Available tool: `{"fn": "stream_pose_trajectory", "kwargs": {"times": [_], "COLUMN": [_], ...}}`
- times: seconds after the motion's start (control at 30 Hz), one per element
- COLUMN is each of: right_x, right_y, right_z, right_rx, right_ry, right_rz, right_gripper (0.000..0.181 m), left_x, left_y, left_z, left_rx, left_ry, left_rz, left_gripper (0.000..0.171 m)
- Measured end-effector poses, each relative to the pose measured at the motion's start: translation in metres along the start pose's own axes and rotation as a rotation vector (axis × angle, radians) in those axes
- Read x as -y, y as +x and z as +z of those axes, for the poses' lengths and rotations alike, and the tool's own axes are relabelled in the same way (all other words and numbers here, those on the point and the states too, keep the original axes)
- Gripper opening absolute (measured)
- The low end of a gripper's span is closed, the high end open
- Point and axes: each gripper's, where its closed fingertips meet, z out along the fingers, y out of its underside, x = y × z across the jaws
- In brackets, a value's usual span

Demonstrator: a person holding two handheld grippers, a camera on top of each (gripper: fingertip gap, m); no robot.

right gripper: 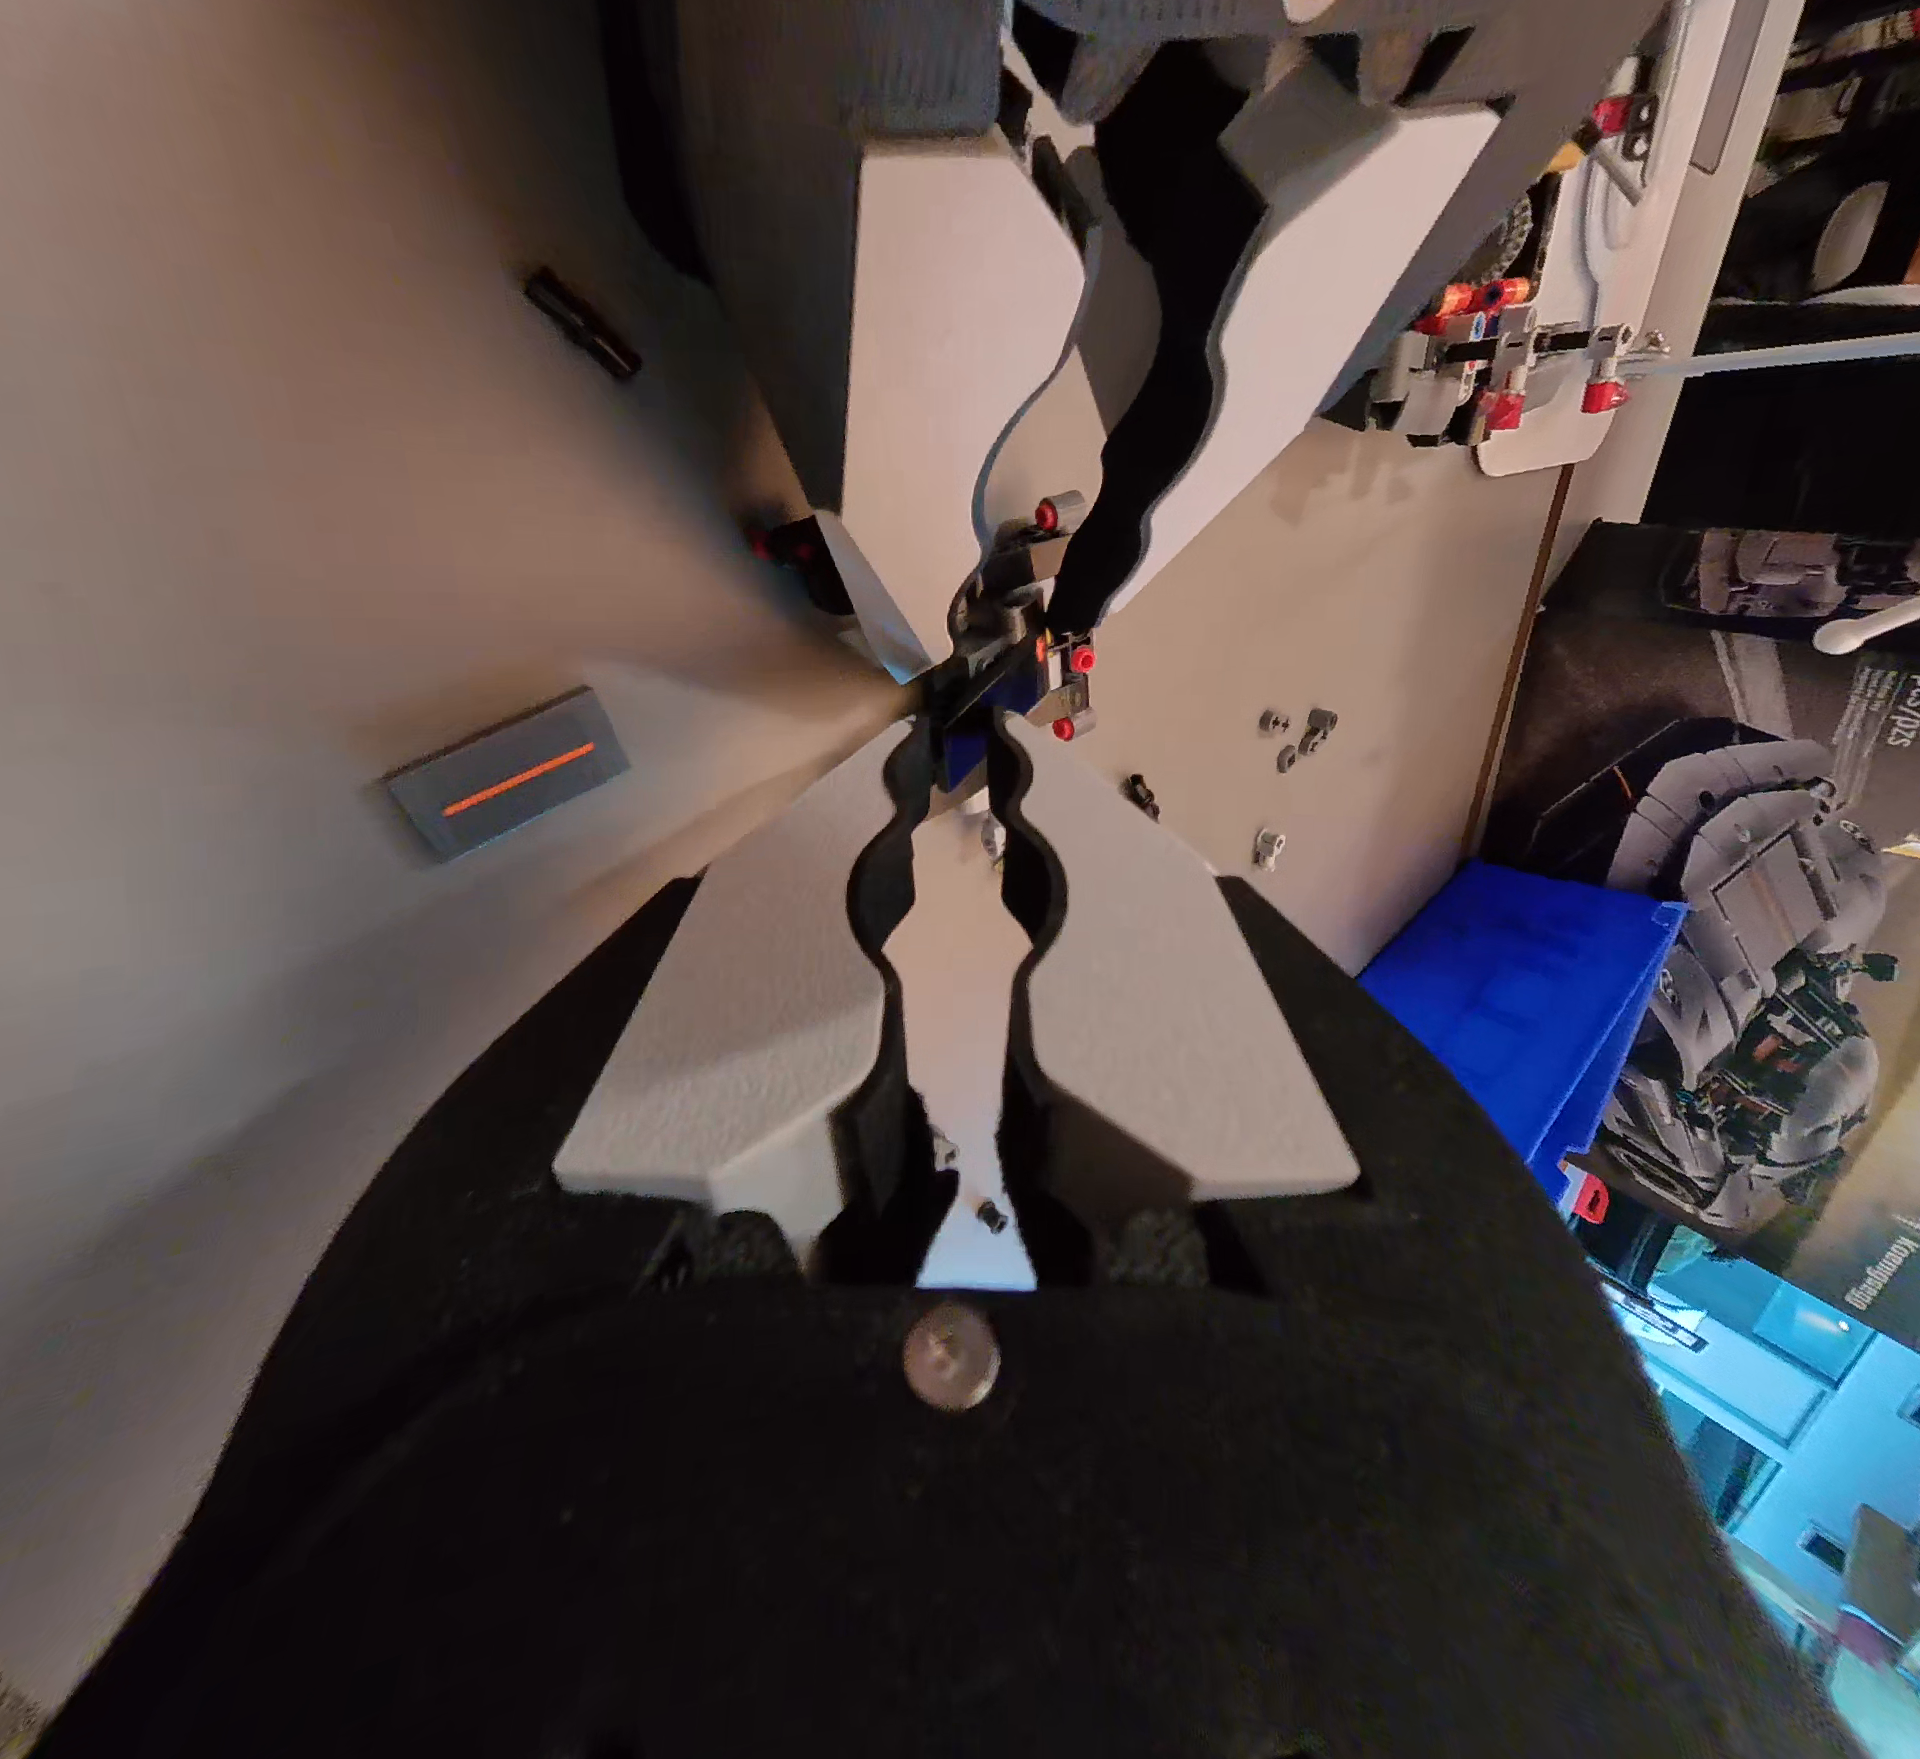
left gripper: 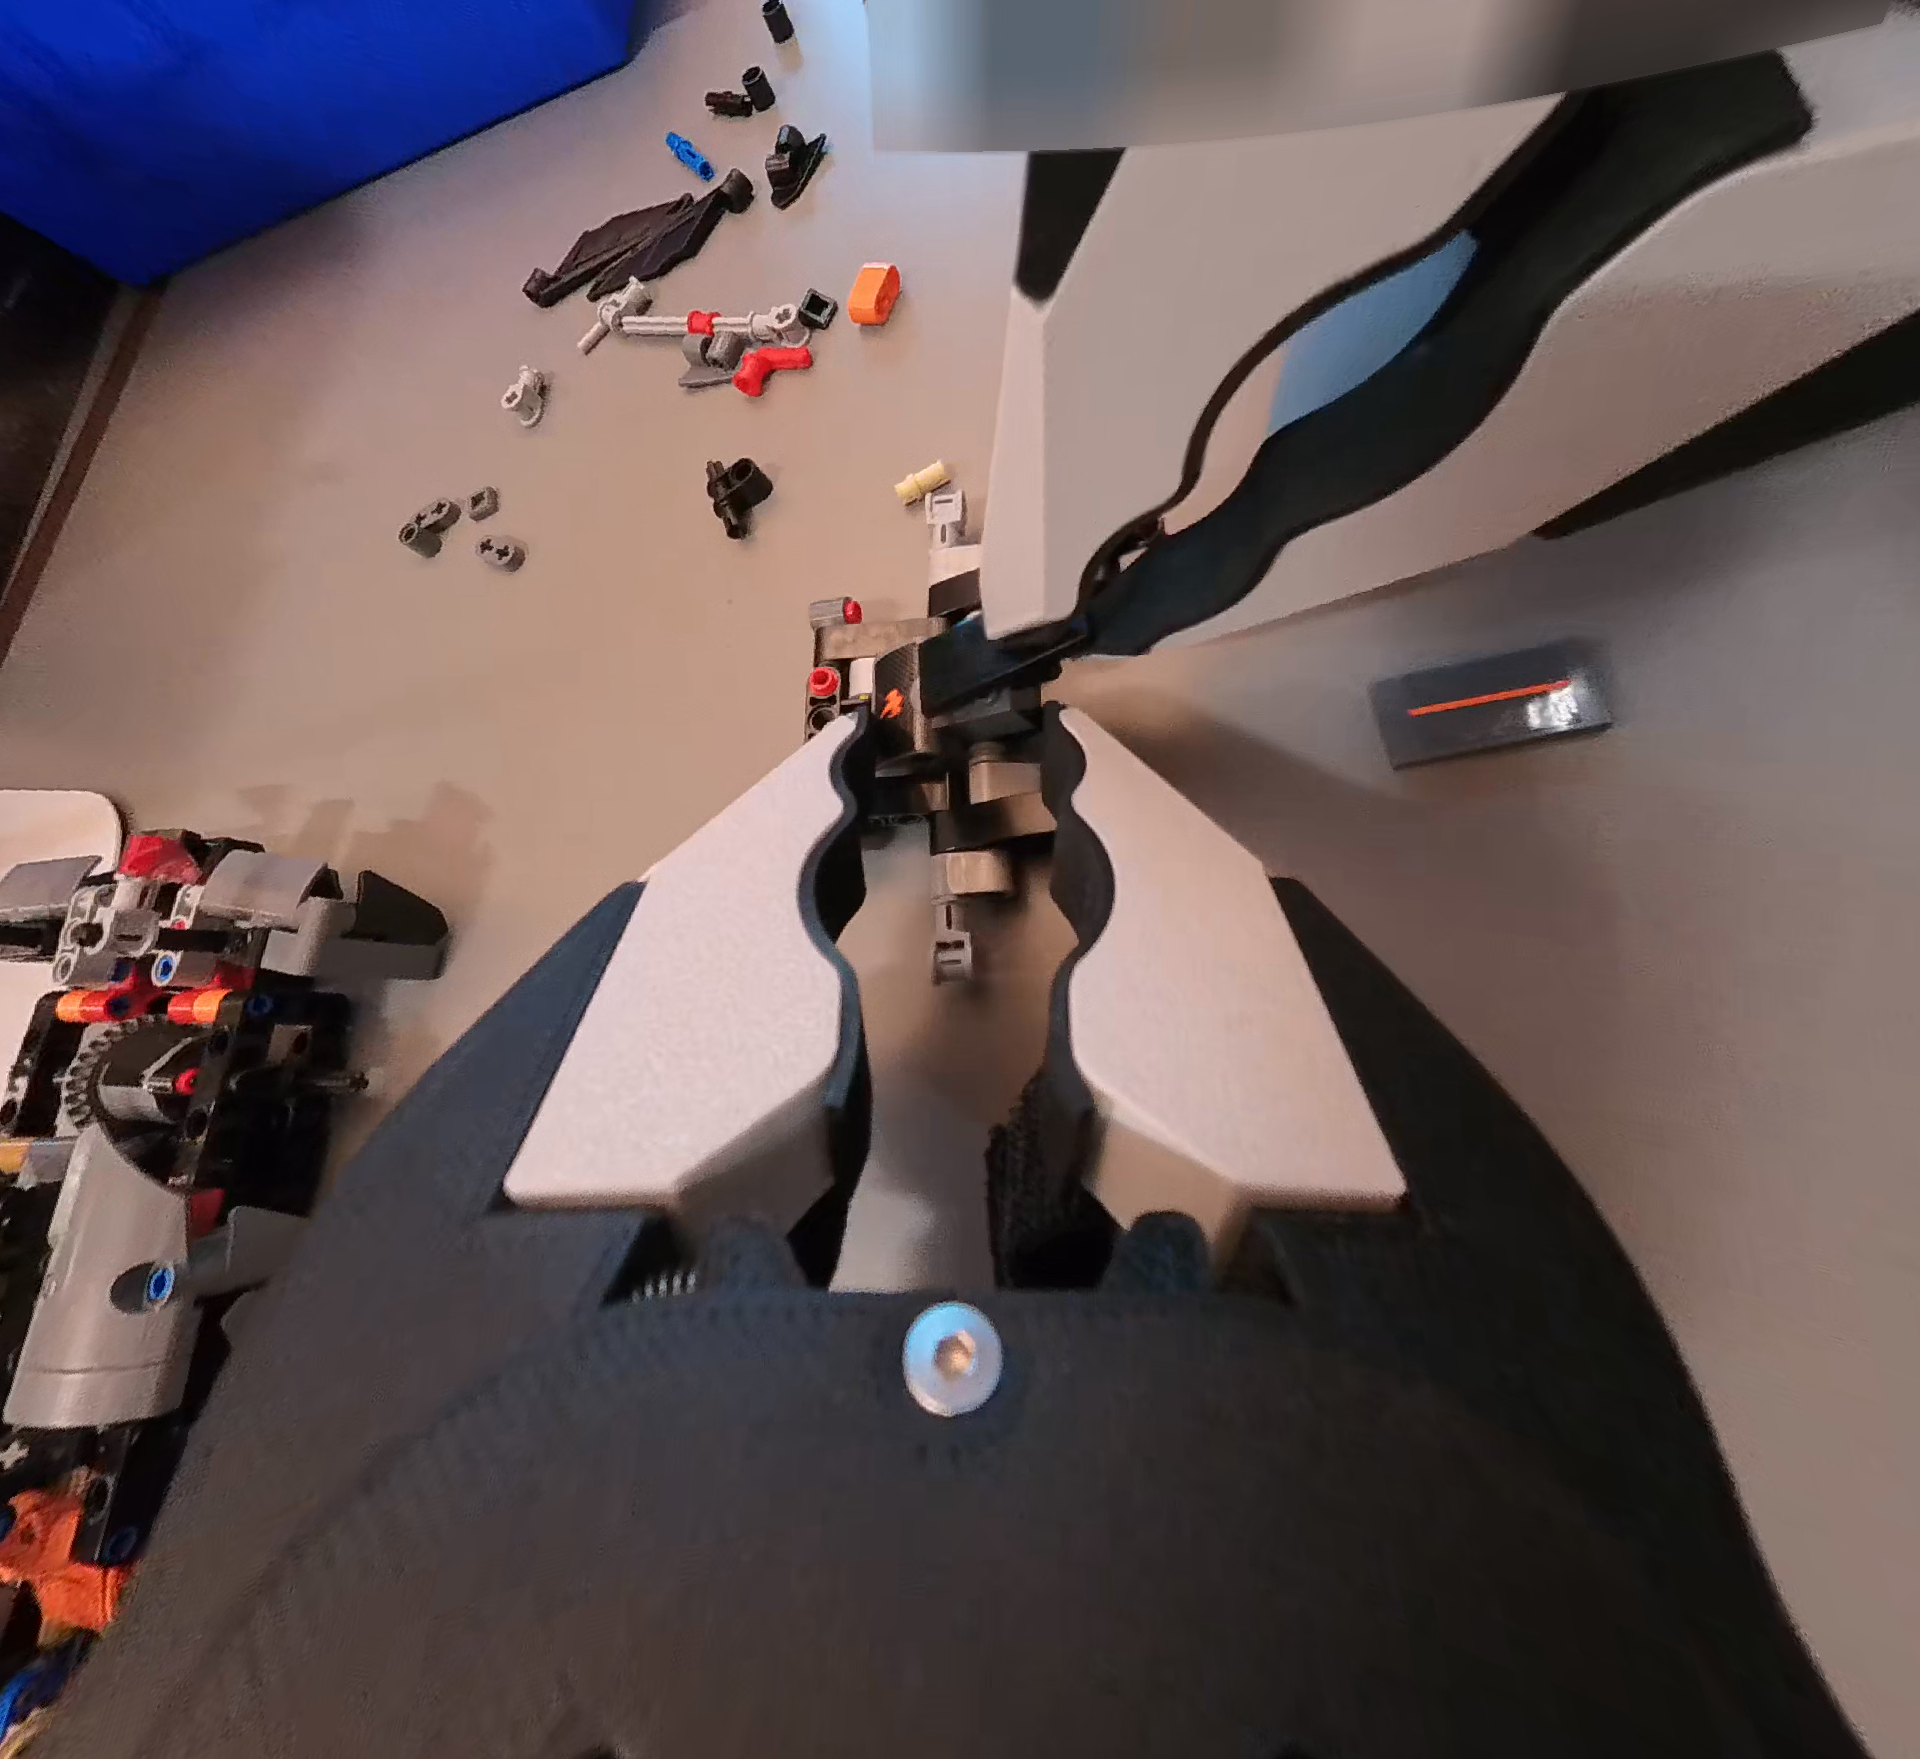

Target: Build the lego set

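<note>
Two grippers hold one small lego piece together above the worktop (left gripper: 312, 670).

Left wrist view: the left gripper (left gripper: 958, 733) squeezes the small build (left gripper: 935, 753); the right gripper (left gripper: 1039, 644) pinches its top. A blue bin (left gripper: 291, 16) sits far off; what is inside is hidden. Loose pieces (left gripper: 717, 338) lie near.
Right wrist view: the right gripper (right gripper: 961, 748), almost closed, nips the same build (right gripper: 997, 649). The blue bin (right gripper: 1507, 992) lies beside the box.

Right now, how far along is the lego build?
Done: a large car chassis section sits assembled at the table's left edge. In hand: the left tool is shut on a small sub-assembly, and the right tool grips a piece at its end, apparently pressing it on. Left: many loose pieces and a dark tile with an orange stripe lie unused.
</note>
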Motion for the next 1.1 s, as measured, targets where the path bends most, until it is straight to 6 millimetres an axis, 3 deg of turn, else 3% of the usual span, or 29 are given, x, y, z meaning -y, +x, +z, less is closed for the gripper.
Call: {"fn": "stream_pose_trajectory", "kwargs": {"times": [0.3, 0.83, 1.1], "right_x": [0.003, 0.003, 0.003], "right_y": [-0.004, -0.003, -0.003], "right_z": [0.0, 0.001, 0.002], "right_rx": [0.077, 0.153, 0.164], "right_ry": [-0.04, 0.069, 0.084], "right_rz": [0.018, 0.067, 0.074], "right_gripper": [0.01, 0.011, 0.012], "left_x": [0.001, 0.003, 0.016], "left_y": [0.001, 0.004, 0.012], "left_z": [0.001, -0.008, -0.018], "left_rx": [0.029, -0.037, -0.034], "left_ry": [-0.003, 0.055, 0.136], "left_rz": [0.03, 0.016, 0.212], "left_gripper": [0.029, 0.032, 0.026]}}
